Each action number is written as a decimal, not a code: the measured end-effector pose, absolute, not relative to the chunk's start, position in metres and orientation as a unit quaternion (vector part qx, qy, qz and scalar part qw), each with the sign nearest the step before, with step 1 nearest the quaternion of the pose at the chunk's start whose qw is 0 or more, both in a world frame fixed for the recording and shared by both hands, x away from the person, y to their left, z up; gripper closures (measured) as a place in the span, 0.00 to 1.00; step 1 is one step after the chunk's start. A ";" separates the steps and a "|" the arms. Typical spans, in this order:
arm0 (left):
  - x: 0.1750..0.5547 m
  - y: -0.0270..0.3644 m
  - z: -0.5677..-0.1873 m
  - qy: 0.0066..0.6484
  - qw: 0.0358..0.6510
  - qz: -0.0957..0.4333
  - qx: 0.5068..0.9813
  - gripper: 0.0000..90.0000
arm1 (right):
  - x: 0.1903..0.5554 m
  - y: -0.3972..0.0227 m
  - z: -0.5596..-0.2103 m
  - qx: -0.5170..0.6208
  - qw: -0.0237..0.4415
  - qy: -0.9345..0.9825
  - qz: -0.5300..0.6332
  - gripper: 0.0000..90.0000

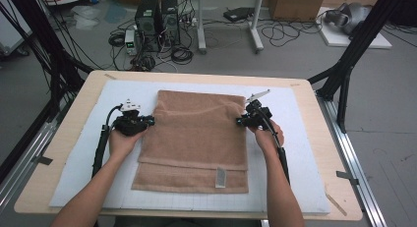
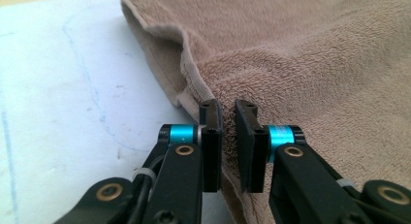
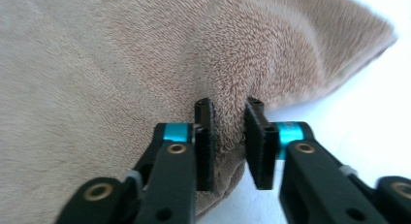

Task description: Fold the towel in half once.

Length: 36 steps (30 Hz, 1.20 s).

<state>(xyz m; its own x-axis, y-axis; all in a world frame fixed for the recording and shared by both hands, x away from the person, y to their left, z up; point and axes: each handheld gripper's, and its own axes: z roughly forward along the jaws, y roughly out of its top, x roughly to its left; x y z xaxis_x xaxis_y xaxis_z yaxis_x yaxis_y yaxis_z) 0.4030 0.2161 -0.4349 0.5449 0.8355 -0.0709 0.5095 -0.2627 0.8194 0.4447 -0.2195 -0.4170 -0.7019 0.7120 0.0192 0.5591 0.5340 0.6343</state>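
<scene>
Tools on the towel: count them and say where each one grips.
2. The left tool pinches the brown towel at its left edge; the right tool pinches its right edge, level with it, about halfway up the towel's side.

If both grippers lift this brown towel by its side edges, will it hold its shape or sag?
Probably sag: the towel is soft terry that already puckers between the left gripper and right gripper. It is folded in layers, so these may slide apart. The looped pile likely grips the pads well.
</scene>
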 end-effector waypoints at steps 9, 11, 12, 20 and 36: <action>0.376 0.233 -0.410 0.401 0.447 0.195 0.776 0.66 | 0.407 -0.244 -0.389 0.359 0.139 0.847 0.367 0.56; 0.368 0.230 -0.409 0.389 0.447 0.185 0.784 0.65 | 0.393 -0.242 -0.387 0.344 0.132 0.852 0.372 0.55; 0.362 0.228 -0.409 0.382 0.449 0.187 0.786 0.64 | 0.387 -0.240 -0.387 0.336 0.126 0.856 0.372 0.55; 0.333 0.220 -0.422 0.345 0.421 0.161 0.823 0.58 | 0.347 -0.219 -0.406 0.283 0.109 0.882 0.361 0.57; 0.330 0.216 -0.443 0.335 0.401 0.141 0.841 0.94 | 0.339 -0.207 -0.435 0.273 0.086 0.893 0.348 0.87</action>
<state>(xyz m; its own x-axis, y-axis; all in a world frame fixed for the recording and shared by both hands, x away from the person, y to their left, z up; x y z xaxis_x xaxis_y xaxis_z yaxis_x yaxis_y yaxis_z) 0.3296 0.2159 -0.4429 0.7358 0.6764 -0.0321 0.4507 -0.4538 0.7687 0.3389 -0.2070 -0.4349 -0.8362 0.5472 0.0355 0.4270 0.6092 0.6683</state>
